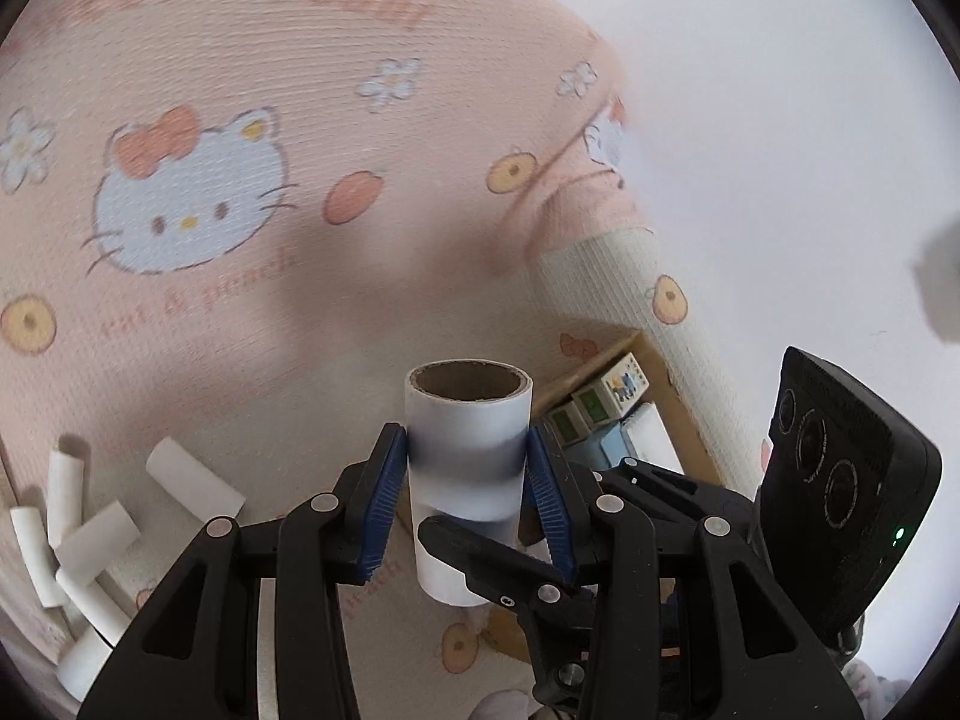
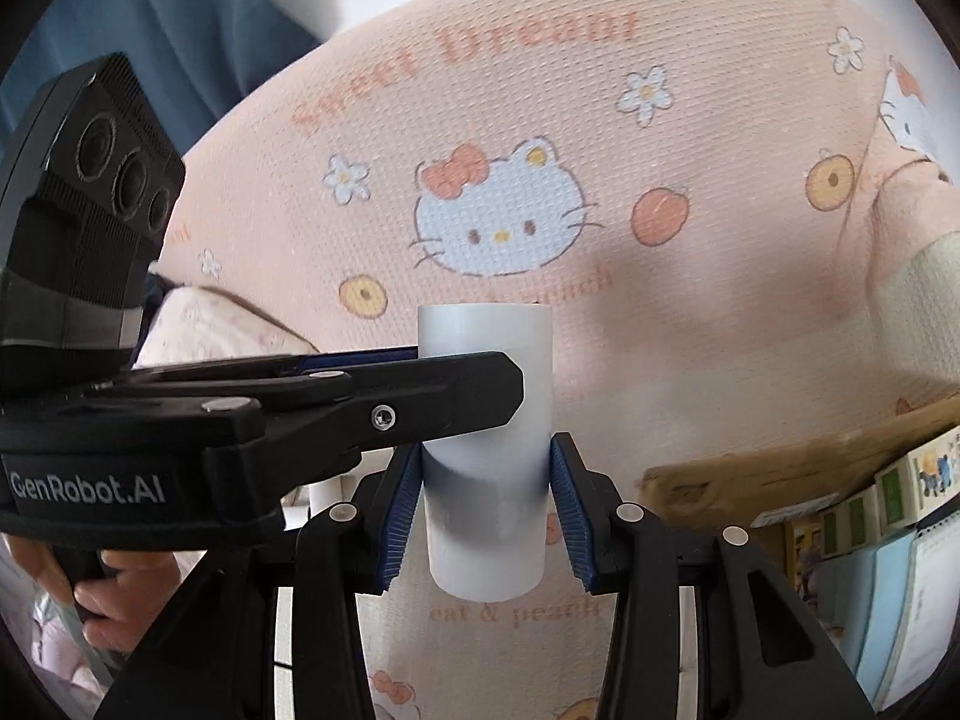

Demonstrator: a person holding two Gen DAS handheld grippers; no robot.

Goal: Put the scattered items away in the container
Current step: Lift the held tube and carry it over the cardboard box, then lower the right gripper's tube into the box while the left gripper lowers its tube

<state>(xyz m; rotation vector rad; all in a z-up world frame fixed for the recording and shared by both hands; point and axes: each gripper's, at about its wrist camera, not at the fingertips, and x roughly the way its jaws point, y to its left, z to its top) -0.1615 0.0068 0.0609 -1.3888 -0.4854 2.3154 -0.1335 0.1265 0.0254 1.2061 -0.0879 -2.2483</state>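
**A:** Both hands seem to be on one thing?

**B:** Yes. The white paper roll with a brown cardboard core [image 1: 468, 468] stands upright in the lower middle of the left wrist view, and the left gripper [image 1: 468, 480] has its blue ribbed pads pressed on either side of it. In the right wrist view the right gripper [image 2: 486, 510] grasps the same roll [image 2: 486, 480] lower down, while the left one crosses in from the left edge and pinches it higher up.

**A:** Why two grips?

**B:** My guess is steadiness: the roll is smooth, and two grips set crosswise stop it tipping while it is carried over the pink cartoon-cat blanket [image 1: 252, 120].

**A:** And the container?

**B:** A brown cardboard box [image 1: 678, 414] lies just right of the roll in the left view, and at the lower right edge of the right view [image 2: 750, 468]. Small green and printed cartons [image 1: 594, 408] already stand inside, packed against its wall, so the roll probably belongs in the free space beside them.

**A:** Anything left out?

**B:** A heap of short white tubes [image 1: 78, 528] lies loose at the lower left, well apart from the box.
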